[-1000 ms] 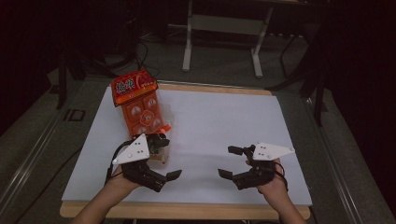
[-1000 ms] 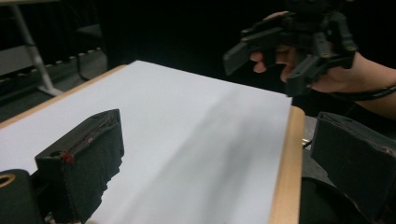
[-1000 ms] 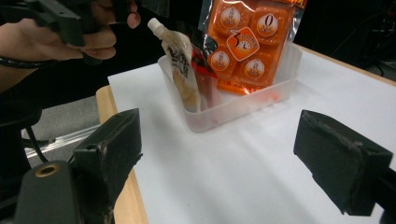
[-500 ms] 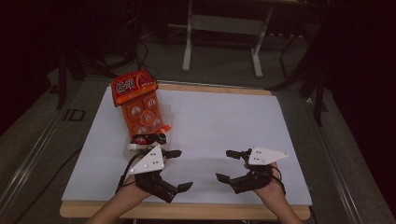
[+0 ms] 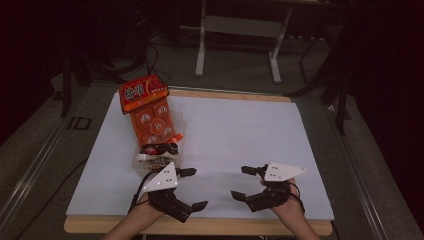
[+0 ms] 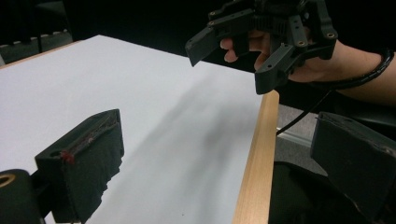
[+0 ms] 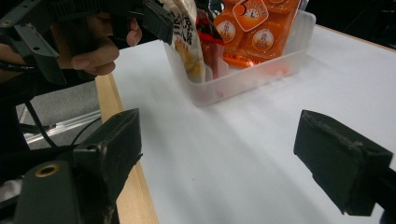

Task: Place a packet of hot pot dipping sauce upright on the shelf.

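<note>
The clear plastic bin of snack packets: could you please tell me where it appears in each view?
High view: clear bin at upper left on the white table.
Left gripper view: not in this picture.
Right gripper view: top centre.
Shared landmark: the table's wooden front edge.

Legible markings: a large "3" beside a clock symbol on the orange packet (image 7: 261, 28) in the clear tub (image 7: 280, 60), at 12 o'clock in the right gripper view. White characters on the packet's header (image 5: 142, 92) are unreadable.
</note>
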The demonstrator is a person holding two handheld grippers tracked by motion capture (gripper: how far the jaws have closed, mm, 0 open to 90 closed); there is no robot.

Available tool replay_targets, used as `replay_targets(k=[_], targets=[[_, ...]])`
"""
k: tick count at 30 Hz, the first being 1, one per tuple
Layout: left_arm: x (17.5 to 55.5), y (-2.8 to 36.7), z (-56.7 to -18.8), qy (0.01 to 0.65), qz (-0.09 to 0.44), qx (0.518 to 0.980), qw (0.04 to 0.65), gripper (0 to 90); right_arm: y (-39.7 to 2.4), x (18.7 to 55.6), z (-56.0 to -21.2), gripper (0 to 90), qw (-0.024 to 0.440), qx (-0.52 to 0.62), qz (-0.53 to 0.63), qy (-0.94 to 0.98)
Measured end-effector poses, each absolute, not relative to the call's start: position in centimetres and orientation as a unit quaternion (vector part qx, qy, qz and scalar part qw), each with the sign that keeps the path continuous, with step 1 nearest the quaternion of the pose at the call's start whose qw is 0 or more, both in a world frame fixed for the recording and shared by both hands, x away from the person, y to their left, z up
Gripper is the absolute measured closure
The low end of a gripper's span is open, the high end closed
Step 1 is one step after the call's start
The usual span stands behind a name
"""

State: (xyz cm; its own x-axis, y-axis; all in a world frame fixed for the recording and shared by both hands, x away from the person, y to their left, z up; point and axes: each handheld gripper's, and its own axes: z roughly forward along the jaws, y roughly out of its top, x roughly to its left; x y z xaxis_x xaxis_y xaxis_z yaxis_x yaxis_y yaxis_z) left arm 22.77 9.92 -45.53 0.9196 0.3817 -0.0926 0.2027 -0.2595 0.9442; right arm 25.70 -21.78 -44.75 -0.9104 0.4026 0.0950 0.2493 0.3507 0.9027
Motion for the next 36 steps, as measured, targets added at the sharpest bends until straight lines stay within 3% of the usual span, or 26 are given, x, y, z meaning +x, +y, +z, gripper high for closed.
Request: replay_targets(k=[20, 36], targets=[[22.3, 9.7, -48.6, 0.195, 0.059, 0.796, 0.570, 3.4, -22.8, 25.0, -46.6, 14.9, 0.082, 0.213, 0.517, 0.825], [21.7, 9.0, -50.6, 0.171, 0.080, 0.819, 0.542, 3.8, -24.4, 24.8, -47.8, 14.9, 0.087, 0.238, 0.517, 0.817]])
